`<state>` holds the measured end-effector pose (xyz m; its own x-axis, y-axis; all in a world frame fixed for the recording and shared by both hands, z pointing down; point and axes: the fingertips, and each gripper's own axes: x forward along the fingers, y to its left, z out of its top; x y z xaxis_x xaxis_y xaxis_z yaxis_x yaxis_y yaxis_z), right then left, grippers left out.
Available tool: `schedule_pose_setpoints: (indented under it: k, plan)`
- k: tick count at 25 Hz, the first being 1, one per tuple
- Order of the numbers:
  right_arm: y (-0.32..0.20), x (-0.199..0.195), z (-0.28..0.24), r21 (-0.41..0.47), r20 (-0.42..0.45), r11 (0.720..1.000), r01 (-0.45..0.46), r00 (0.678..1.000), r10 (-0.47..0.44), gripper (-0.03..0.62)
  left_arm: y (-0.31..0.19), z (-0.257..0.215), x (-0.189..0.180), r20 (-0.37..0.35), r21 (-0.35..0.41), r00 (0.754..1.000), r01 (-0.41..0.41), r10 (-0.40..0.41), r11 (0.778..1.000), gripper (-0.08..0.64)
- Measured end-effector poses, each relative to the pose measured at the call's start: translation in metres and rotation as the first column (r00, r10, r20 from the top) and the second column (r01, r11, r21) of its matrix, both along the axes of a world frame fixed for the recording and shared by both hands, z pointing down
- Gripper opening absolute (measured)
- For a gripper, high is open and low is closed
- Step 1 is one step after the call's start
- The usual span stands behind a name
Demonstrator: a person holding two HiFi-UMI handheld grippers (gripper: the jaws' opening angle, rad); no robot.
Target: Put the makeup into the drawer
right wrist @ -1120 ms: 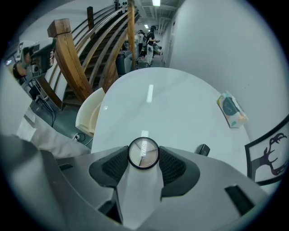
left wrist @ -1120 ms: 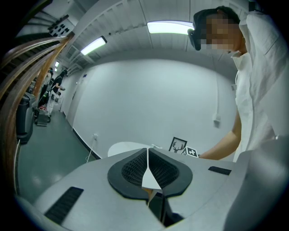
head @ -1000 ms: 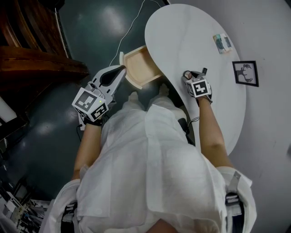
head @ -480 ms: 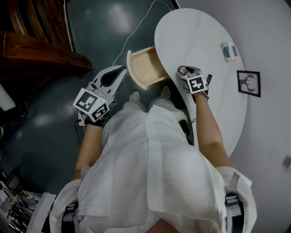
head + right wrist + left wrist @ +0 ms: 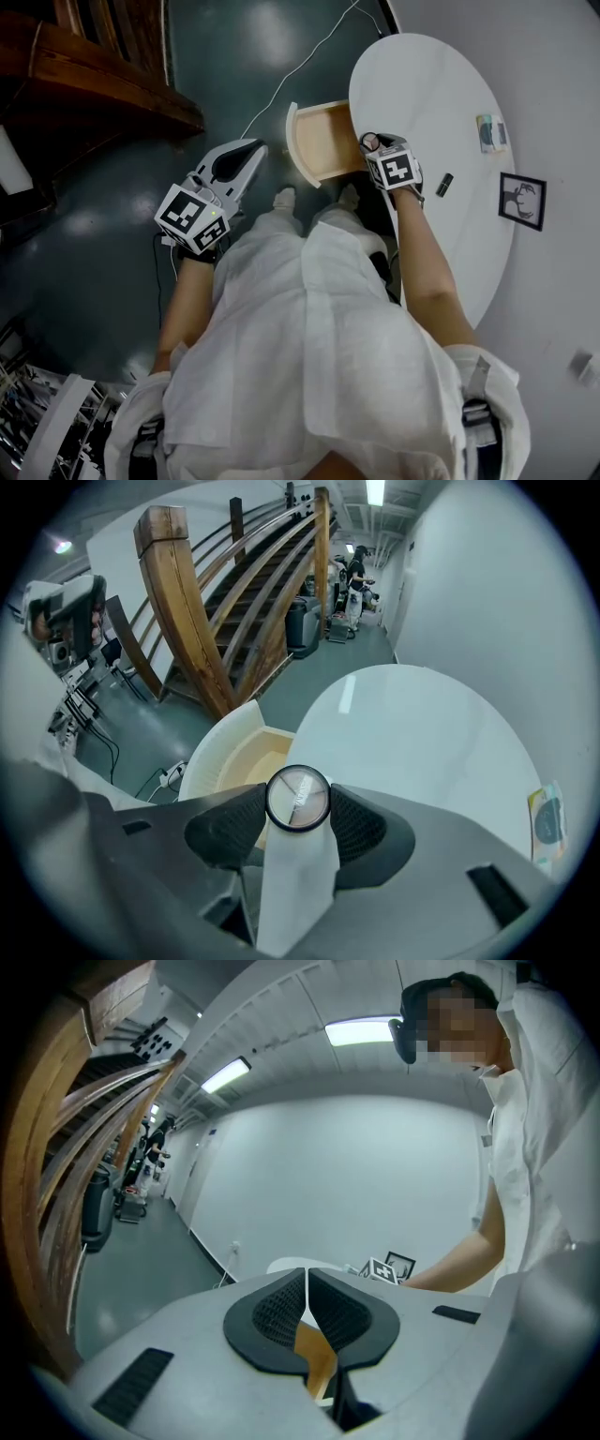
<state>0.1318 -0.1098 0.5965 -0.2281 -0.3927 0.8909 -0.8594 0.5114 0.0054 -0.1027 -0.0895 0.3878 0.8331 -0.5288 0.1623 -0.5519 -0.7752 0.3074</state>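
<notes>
My right gripper (image 5: pixel 376 144) is clamped on the makeup (image 5: pixel 297 800), a white tube with a round black-rimmed cap. Both ribbed pads press its sides just under the cap. In the head view I'm holding it at the near edge of the white table (image 5: pixel 441 94), just beside the open drawer (image 5: pixel 323 141) and not inside it. From the right gripper view the cap sits in front of the drawer's pale wooden inside, with the curved white drawer front to the left.

My left gripper (image 5: pixel 305 1290) has its jaws together, the tips touching and nothing between them. In the head view it hangs over the dark floor (image 5: pixel 112 262), well left of the drawer and pointing towards it, clear of the table.

A small black item (image 5: pixel 444 185) lies on the table just right of my right forearm. Further out, a flat packet (image 5: pixel 491 132) lies near the far edge. A framed picture (image 5: pixel 521 201) shows just past that edge; I cannot tell what it rests on. A white cable (image 5: pixel 281 89) runs across the floor towards the drawer, and a wooden staircase (image 5: pixel 103 75) fills the upper left
</notes>
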Motion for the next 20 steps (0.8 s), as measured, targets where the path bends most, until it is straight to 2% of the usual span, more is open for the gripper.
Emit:
schedule_pose_setpoints:
  k: [8,12,20]
  plan:
    - [-0.029,-0.051,0.002,0.014,-0.018,0.999,0.04,0.999,-0.04,0.209,0.001,0.001,-0.036,0.004,-0.004,0.998,0.063,-0.063,0.998,0.018]
    - [-0.04,-0.076,0.003,0.025,0.002,0.997,0.072,0.997,-0.072,0.209,0.0,0.003,-0.046,0.006,0.0,0.997,0.082,-0.082,0.997,0.018]
    - [-0.044,-0.111,0.029,-0.023,0.027,0.996,0.09,0.996,-0.09,0.209,-0.002,0.01,-0.056,0.02,-0.017,0.994,0.104,-0.104,0.994,0.018]
